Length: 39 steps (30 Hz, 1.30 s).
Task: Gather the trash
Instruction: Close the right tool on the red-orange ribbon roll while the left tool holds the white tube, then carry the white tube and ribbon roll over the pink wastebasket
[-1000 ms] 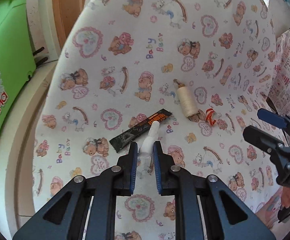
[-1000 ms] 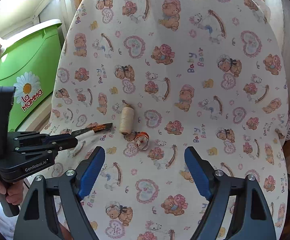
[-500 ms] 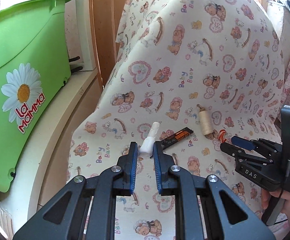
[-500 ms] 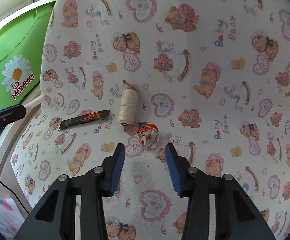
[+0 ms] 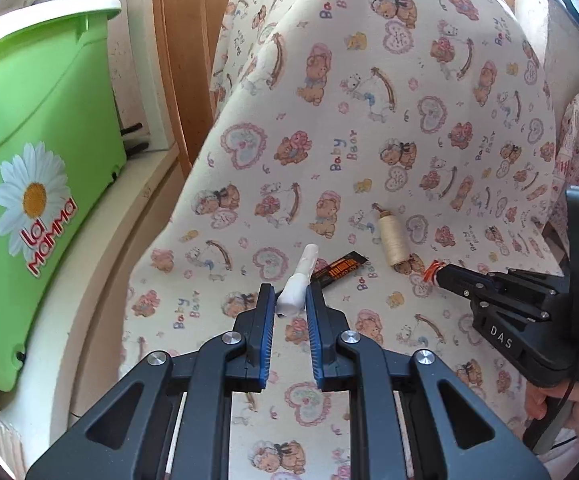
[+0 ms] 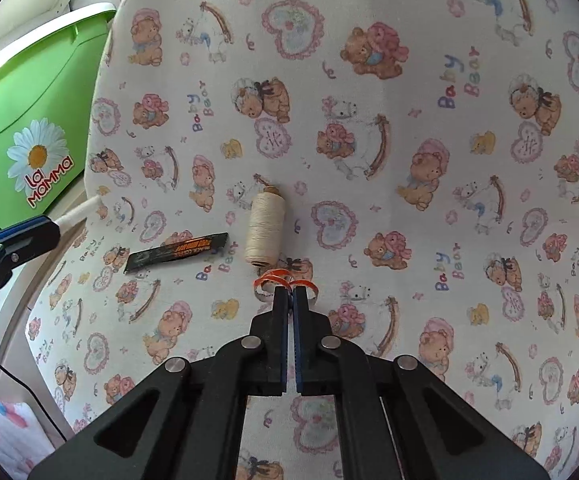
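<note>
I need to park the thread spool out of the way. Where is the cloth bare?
Bare cloth lies right of the thread spool and beyond it. It is crowded left and in front: black wrapper, orange-white wrapper in the right gripper.

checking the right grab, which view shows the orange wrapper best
The right wrist view: the orange wrapper sits near centre, its curled loops showing on both sides of the right tongs, which are shut on it. In the left wrist view, only an orange scrap peeks out at the tip of those tongs, near the frame's right side.
</note>
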Each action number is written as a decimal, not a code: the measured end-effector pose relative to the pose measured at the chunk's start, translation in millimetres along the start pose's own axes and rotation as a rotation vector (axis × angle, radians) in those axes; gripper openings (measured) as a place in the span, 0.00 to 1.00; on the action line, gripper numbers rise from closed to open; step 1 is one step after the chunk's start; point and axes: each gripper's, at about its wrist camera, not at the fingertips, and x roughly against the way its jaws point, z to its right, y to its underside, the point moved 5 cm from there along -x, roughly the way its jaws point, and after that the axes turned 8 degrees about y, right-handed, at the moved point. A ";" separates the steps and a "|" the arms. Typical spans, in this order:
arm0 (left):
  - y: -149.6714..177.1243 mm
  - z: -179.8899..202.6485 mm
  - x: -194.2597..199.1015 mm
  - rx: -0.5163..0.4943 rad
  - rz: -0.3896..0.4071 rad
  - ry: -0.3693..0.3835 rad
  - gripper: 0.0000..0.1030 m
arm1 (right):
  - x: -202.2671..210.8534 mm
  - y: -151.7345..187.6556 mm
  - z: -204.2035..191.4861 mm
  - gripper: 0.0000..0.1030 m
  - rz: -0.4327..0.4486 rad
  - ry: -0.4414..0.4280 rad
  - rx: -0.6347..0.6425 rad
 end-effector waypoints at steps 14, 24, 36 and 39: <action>19.8 37.5 38.1 -0.038 0.060 0.000 0.14 | 88.8 16.9 -1.8 0.03 0.109 -0.074 -0.034; 55.7 38.6 66.2 0.087 0.064 0.060 0.14 | 145.8 57.5 11.3 0.03 0.164 -0.016 -0.175; 128.3 37.9 73.1 0.200 -0.072 0.067 0.14 | 187.9 94.4 -33.2 0.03 0.217 -0.005 0.027; 140.2 36.7 73.1 0.218 -0.110 0.074 0.14 | 183.1 105.0 -41.2 0.03 0.183 -0.018 0.038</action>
